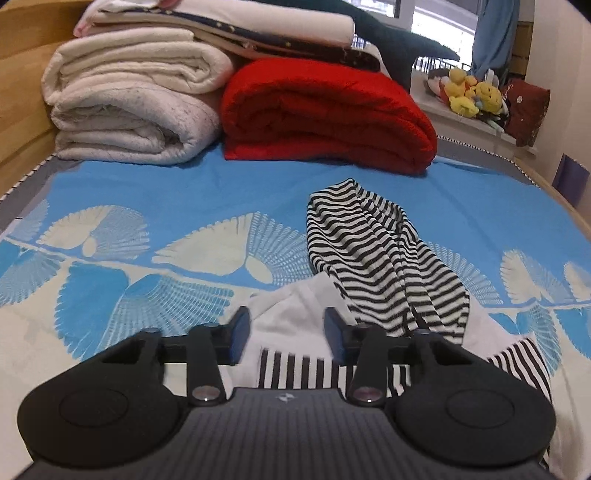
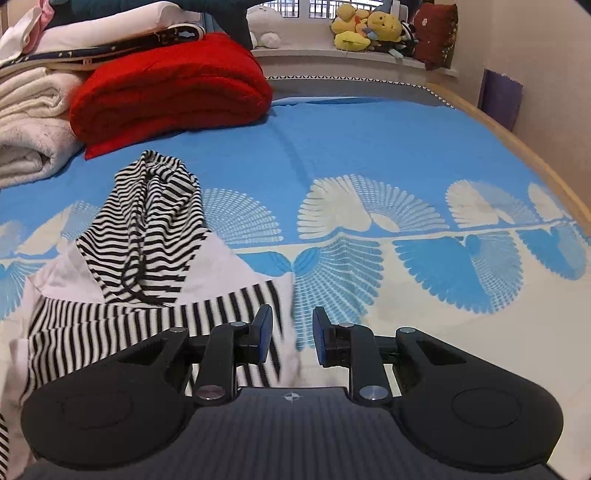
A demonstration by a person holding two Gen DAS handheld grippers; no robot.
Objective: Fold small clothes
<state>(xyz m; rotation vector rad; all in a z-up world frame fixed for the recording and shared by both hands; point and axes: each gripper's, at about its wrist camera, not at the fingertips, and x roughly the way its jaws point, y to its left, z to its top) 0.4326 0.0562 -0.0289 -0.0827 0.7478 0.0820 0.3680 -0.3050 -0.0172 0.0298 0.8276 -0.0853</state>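
A small hooded top [image 1: 369,251] with black and white stripes and white panels lies crumpled on the blue patterned bedspread [image 1: 184,192]. Its striped hood [image 2: 147,221] with a dark drawstring points away from me. My left gripper [image 1: 287,321] hovers over the top's white part, jaws apart, with the cloth showing in the gap and no pad pressing on it. My right gripper [image 2: 292,321] stands at the top's right edge, its jaws a narrower gap apart. The blurred white hem [image 2: 293,354] runs between them, and I see no pad pinching it.
A folded red blanket [image 1: 325,114] and stacked white blankets [image 1: 129,103] sit at the far end of the bed. Stuffed toys [image 2: 365,29] line the window ledge. The wooden bed frame [image 2: 517,147] runs along the right. Bare bedspread [image 2: 406,147] stretches right of the top.
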